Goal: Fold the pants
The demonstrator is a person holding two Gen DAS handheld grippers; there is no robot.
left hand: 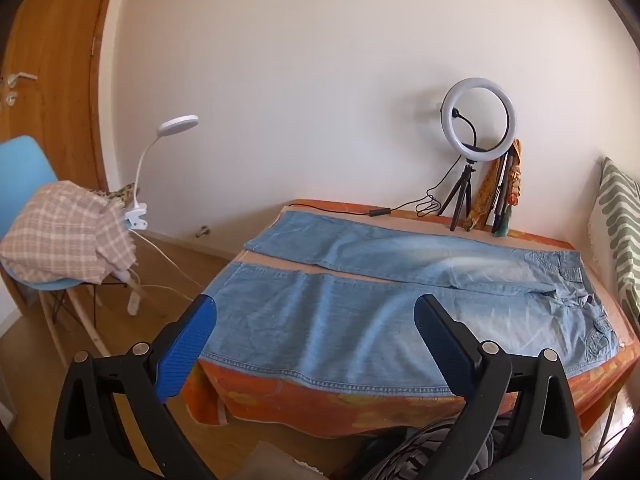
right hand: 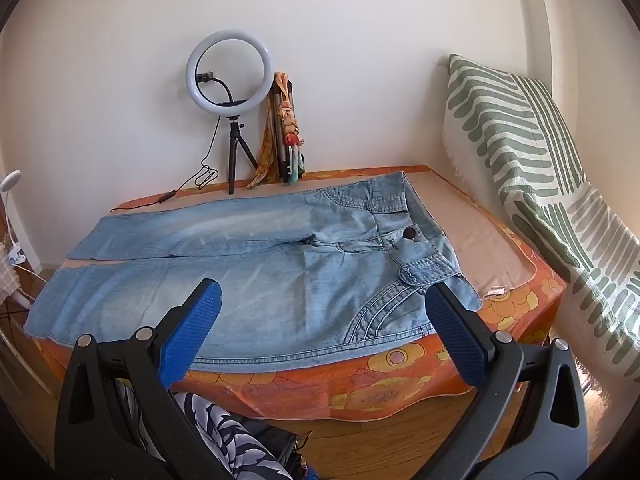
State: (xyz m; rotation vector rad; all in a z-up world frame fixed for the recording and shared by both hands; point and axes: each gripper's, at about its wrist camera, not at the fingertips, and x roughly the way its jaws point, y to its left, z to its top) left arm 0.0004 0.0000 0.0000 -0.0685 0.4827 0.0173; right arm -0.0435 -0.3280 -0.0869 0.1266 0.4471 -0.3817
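Note:
Light blue denim pants [left hand: 360,300] lie spread flat on a table with an orange flowered cloth [left hand: 320,400]. The legs point left and the waistband lies at the right. In the right wrist view the pants [right hand: 260,280] show their button and pockets at the right. My left gripper [left hand: 316,320] is open and empty, held in front of the near leg at the table's front edge. My right gripper [right hand: 324,308] is open and empty, held in front of the near hip and pocket.
A ring light on a tripod [left hand: 476,128] and a rolled scarf with sticks [left hand: 504,192] stand at the table's back against the wall. A blue chair with a checked cloth [left hand: 60,248] and a clip lamp [left hand: 160,160] stand left. A green striped cushion [right hand: 540,184] leans at the right.

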